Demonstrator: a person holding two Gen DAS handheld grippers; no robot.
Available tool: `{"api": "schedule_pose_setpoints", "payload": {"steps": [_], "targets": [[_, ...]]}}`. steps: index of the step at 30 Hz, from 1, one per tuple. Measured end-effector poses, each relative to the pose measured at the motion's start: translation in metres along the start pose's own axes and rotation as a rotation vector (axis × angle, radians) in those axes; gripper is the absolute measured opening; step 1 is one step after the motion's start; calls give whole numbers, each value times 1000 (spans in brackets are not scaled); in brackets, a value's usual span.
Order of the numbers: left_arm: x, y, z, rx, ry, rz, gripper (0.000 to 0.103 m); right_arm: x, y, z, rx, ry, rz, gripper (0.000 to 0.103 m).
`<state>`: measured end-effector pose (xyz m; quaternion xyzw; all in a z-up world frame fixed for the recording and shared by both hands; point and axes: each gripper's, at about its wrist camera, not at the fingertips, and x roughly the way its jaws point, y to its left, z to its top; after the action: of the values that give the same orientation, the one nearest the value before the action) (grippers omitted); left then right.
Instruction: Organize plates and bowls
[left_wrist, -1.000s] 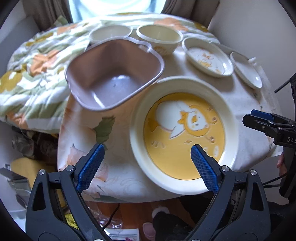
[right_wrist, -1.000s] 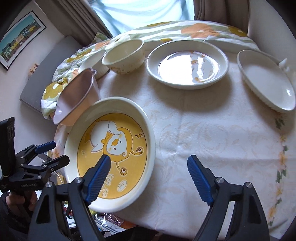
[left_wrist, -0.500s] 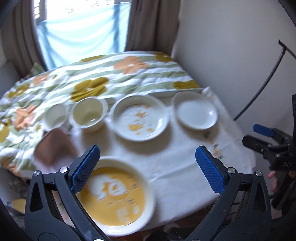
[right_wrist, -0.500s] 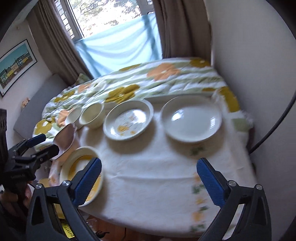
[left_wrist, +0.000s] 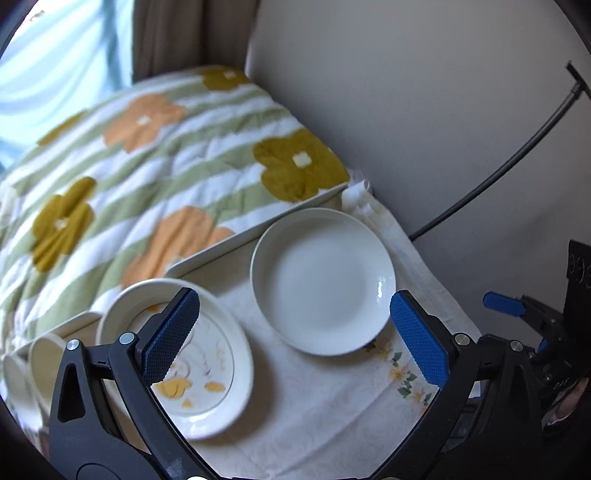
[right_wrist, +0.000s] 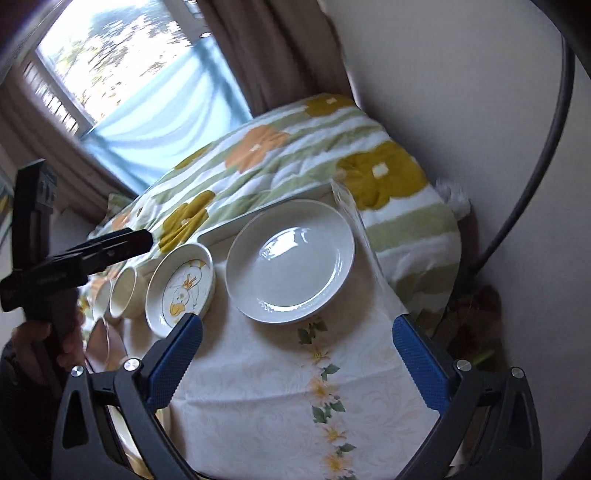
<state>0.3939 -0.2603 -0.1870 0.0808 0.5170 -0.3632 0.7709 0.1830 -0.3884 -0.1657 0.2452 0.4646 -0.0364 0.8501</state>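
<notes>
A plain white plate (left_wrist: 323, 280) (right_wrist: 291, 258) lies at the far right of the table. Left of it sits a cream plate with a duck picture (left_wrist: 207, 369) (right_wrist: 181, 291). Further left stand two cream bowls (right_wrist: 125, 295) (left_wrist: 44, 362) and a pinkish-brown bowl (right_wrist: 103, 343). My left gripper (left_wrist: 293, 339) hovers open and empty just in front of the white plate, its left finger over the duck plate. My right gripper (right_wrist: 297, 365) is open and empty too, above the cloth on the near side of the white plate.
A white embroidered tablecloth (right_wrist: 266, 387) covers the table. A flowered quilt (left_wrist: 147, 166) lies right behind the dishes. A wall and a black cable (left_wrist: 498, 166) close off the right side. A hand (right_wrist: 48, 339) holds the left tool at the left edge.
Both views have swung right and pulled back and up, from the big yellow duck plate and the brown bowl to the plain white plate. The yellow plate is out of sight. Both grippers stay empty.
</notes>
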Motion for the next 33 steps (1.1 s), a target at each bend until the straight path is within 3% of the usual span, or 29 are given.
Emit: {"api": "schedule_pose_setpoints", "payload": {"steps": [4,5,8,10,12,21,25,33], "targets": [[57,22,15,11,111,-54,100,36,-18,2,119,28,-15,102],[71,27,18,15,141,-66,96,44,-23,1,162,30,-8,101],[101,36,18,29,201,-85,76,72,-38,-2,269,48,-2,85],[116,40,19,46,233,-98,69,87,-44,-2,312,58,-7,69],[126,42,20,59,256,-107,59,97,-46,-3,350,61,-13,59],[151,46,24,112,290,-117,18,116,-45,-3,402,37,-45,32],[151,51,24,109,283,-125,14,121,-46,-2,396,38,-58,13],[145,44,23,143,257,-94,14,121,-47,-2,357,35,-46,12]]}}
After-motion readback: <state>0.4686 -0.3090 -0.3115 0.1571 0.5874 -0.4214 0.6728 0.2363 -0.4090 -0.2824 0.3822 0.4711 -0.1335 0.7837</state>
